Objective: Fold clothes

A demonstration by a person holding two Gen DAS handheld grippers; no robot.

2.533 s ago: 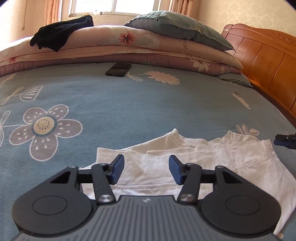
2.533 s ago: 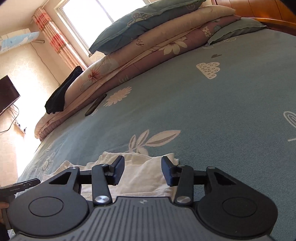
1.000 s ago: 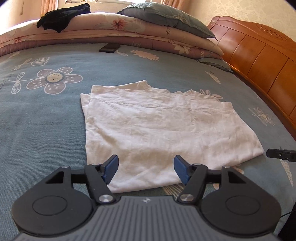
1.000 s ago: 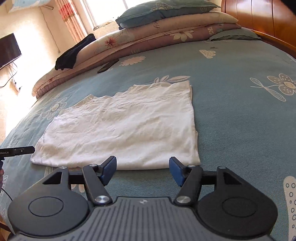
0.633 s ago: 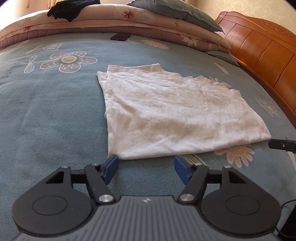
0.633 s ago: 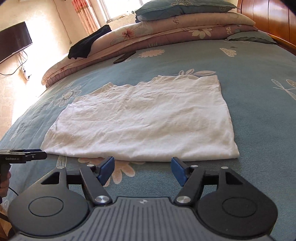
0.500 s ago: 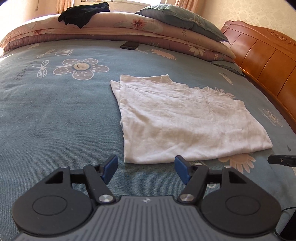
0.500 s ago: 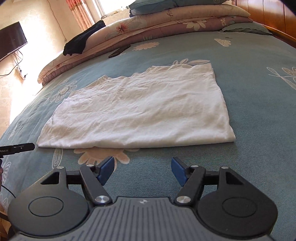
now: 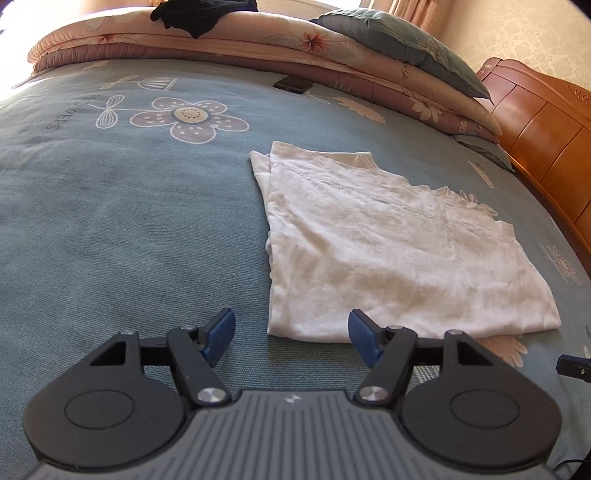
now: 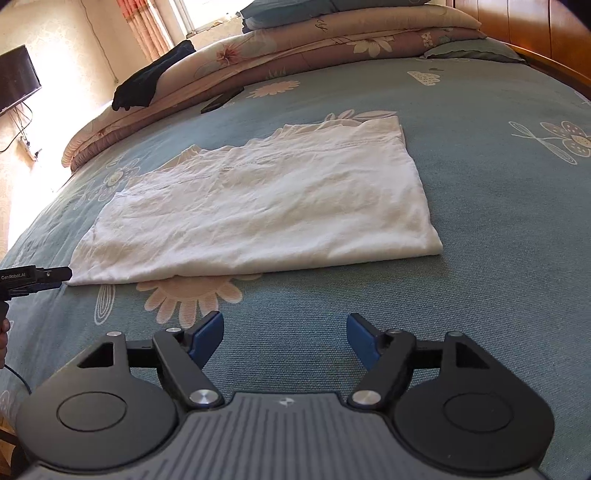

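Blue rubber pads tip both hand-held grippers, and neither pair touches anything. The left gripper (image 9: 291, 334) stands spread, nothing between its jaws; the near left corner of the white shirt (image 9: 384, 254) lies just beyond its right pad. The right gripper (image 10: 284, 334) has its jaws opening, with only bare bedspread (image 10: 498, 229) between them and the shirt a little farther off.

The shirt lies folded into a flat rectangle, slightly rumpled, near the middle of the blue flowered bedspread.

What could go wrong, as a judgement: the cloth is thin and stacked in layers, so a pinch at a corner may catch only the top layer and drag the fold open. The soft bedspread could also bunch into the jaws along with the shirt. If the two grippers lift unevenly, the next fold would probably land crooked.

The left view alone shows the wooden headboard (image 9: 546, 129) at far right, and the double edge of layers along the shirt's left side. The right view alone shows a dark screen (image 10: 16, 77) on the far left wall, the left gripper's tip beside the shirt's near left corner, and part of a person's hand (image 10: 4, 338). Both views show stacked quilts (image 9: 258, 40), a black garment (image 9: 199, 13) on them, and a phone (image 9: 293, 85).
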